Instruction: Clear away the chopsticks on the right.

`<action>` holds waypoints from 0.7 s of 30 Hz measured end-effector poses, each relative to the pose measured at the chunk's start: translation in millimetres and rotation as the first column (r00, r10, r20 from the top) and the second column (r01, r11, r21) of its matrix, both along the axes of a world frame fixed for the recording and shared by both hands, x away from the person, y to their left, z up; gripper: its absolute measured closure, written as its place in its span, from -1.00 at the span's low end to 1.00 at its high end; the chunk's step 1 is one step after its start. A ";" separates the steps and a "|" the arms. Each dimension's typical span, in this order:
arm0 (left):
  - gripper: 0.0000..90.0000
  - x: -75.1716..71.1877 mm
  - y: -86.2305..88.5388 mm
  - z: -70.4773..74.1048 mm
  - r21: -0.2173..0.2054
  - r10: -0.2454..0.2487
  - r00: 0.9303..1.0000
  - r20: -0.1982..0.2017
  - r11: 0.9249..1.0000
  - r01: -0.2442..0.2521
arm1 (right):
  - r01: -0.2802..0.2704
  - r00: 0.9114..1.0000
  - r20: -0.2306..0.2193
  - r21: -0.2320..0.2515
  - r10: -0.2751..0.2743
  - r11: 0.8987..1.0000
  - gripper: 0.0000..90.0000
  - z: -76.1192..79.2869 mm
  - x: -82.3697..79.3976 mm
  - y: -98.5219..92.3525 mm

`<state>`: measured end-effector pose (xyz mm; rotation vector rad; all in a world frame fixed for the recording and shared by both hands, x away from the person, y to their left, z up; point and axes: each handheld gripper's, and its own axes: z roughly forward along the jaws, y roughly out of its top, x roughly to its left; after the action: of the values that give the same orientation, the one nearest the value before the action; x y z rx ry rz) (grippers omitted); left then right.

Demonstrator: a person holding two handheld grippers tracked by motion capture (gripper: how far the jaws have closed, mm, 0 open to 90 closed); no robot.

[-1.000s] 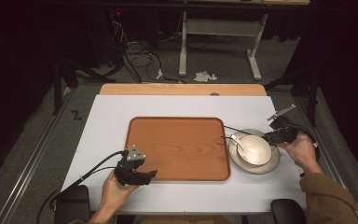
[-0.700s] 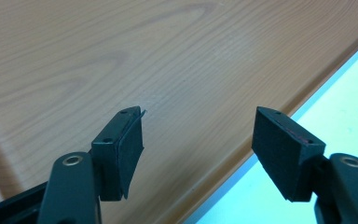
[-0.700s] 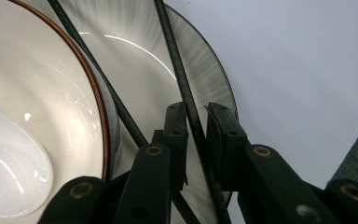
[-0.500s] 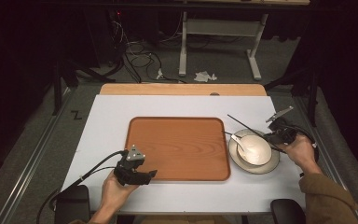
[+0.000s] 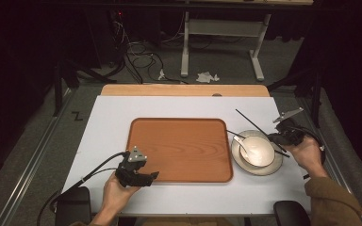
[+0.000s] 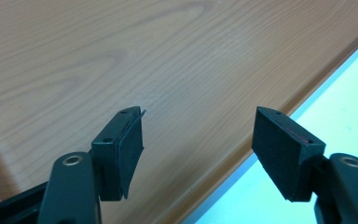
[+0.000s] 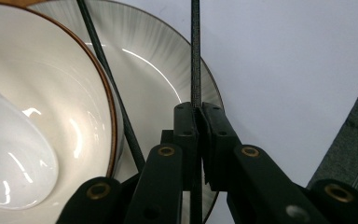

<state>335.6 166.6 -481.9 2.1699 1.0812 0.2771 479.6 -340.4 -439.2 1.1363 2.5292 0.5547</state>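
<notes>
Item: one black chopstick, pinched in my right gripper beside the bowl on its plate; second chopstick loose alongside, liable to snag and roll off; left gripper spread over the tray.

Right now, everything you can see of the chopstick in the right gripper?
The chopstick is a thin, straight black rod with a fine woven, carbon-like texture. The right gripper is shut on it, and it has just been closing. Its long end runs straight out past the pads, over the rim of the plate. From the high view it slants up and left, raised off the table. A second chopstick lies loose across the bowl, apart from it.
</notes>
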 end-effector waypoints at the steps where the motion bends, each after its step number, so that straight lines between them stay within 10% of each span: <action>1: -0.26 0.0 -0.3 -0.2 -0.003 0.003 1.000 0.000 1.000 -0.003 | 0.000 1.000 0.000 0.000 0.000 1.000 0.92 0.0 0.0 0.0; 21: -0.25 -0.3 0.2 0.1 -0.001 -0.001 1.000 0.001 1.000 0.001 | -0.044 0.993 0.117 0.096 0.033 0.994 0.92 50.9 -34.1 28.7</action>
<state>335.3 166.8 -481.7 2.1692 1.0801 0.2767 445.4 -311.7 -388.3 1.0581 2.4529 0.7404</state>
